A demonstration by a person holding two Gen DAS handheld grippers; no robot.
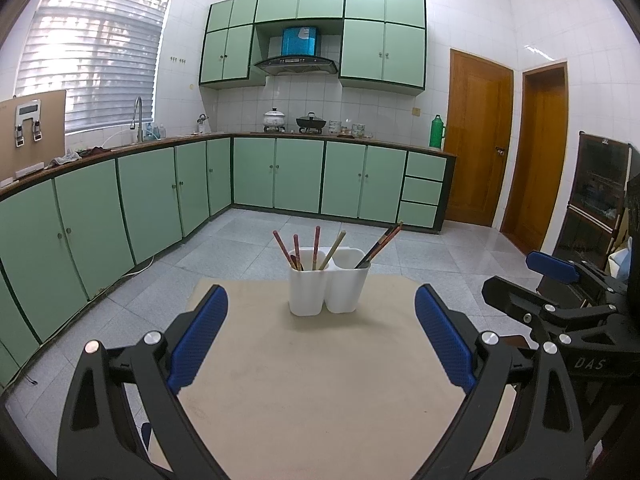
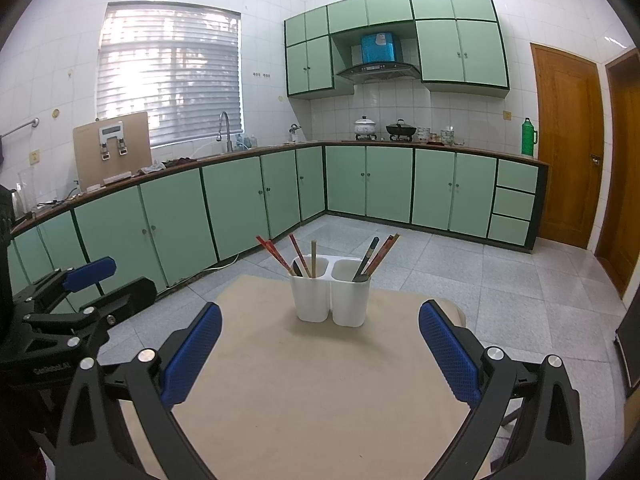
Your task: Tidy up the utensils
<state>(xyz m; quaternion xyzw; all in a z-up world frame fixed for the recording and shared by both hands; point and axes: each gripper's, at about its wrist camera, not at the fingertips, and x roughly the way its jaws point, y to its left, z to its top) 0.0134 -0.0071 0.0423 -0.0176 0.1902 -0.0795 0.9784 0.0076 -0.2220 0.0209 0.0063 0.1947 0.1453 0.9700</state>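
A white two-compartment utensil holder (image 1: 329, 292) stands upright near the far edge of a beige table (image 1: 312, 380). Its left compartment holds several red chopsticks (image 1: 296, 250) and a tan one. Its right compartment holds dark chopsticks (image 1: 380, 246). My left gripper (image 1: 321, 308) is open and empty, well short of the holder. In the right wrist view the holder (image 2: 331, 298) stands ahead of my right gripper (image 2: 320, 328), which is also open and empty. Each gripper shows at the side of the other's view, the right one (image 1: 552, 268) and the left one (image 2: 90, 272).
Green kitchen cabinets (image 1: 276, 176) run along the far wall and left side. Wooden doors (image 1: 476, 140) stand at the right. A dark cabinet (image 1: 596, 200) stands at the far right. Grey tiled floor (image 1: 240, 248) surrounds the table.
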